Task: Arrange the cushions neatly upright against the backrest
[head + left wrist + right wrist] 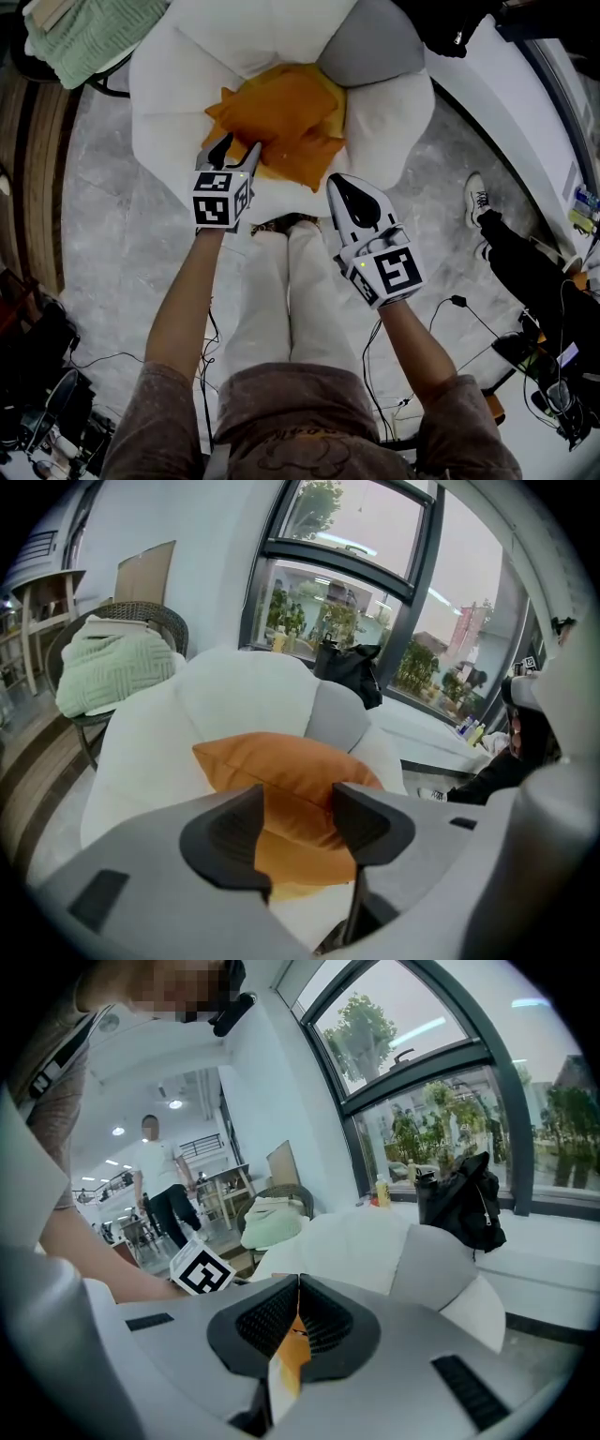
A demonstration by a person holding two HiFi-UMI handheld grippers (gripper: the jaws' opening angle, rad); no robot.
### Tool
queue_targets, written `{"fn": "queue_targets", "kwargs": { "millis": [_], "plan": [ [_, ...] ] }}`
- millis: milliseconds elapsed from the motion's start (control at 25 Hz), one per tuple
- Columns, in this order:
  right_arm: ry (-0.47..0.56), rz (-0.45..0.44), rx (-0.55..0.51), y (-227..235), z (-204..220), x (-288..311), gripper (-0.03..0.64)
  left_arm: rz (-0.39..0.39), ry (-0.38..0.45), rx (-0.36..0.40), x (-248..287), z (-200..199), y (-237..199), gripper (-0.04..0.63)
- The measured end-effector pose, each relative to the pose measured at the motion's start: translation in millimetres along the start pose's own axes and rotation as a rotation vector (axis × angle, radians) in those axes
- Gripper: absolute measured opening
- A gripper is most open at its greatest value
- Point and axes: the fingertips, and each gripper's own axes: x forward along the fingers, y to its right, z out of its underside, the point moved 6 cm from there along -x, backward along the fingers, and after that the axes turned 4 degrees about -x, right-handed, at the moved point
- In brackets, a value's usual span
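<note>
Left gripper [234, 154] released, right gripper [298, 1314] clenched empty: the unsupported cushions [281, 111] may slump flat on the chair [169, 84].

Cushions [286, 122] on the chair seat [281, 200], before the backrest [262, 28]

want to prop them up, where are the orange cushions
Head view: the orange cushions sit mid-seat on the white petal-shaped chair, just beyond the open left gripper, with the grey backrest section to their upper right.

No readable text, label, brand, number or sign anywhere
</note>
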Motion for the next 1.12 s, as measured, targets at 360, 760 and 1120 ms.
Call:
{"fn": "queue_targets", "kwargs": {
  "millis": [360, 760, 1120],
  "plan": [
    [-0.010, 0.003, 0.014, 3.7, 4.3, 1.0, 0.020, 0.048, -0.033, -0.034, 7.4, -1.6, 5.6, 0.077],
    [-0.010, 0.025, 0.026, -7.0, 15.1, 11.0, 0.020, 0.067, -0.034, -0.026, 9.6, -3.4, -5.5, 0.028],
    [-0.006, 0.025, 0.045, 10.0, 3.3, -3.3, 0.020, 0.085, -0.052, -0.030, 18.1, -45.0, 38.4, 0.027]
  ]
}}
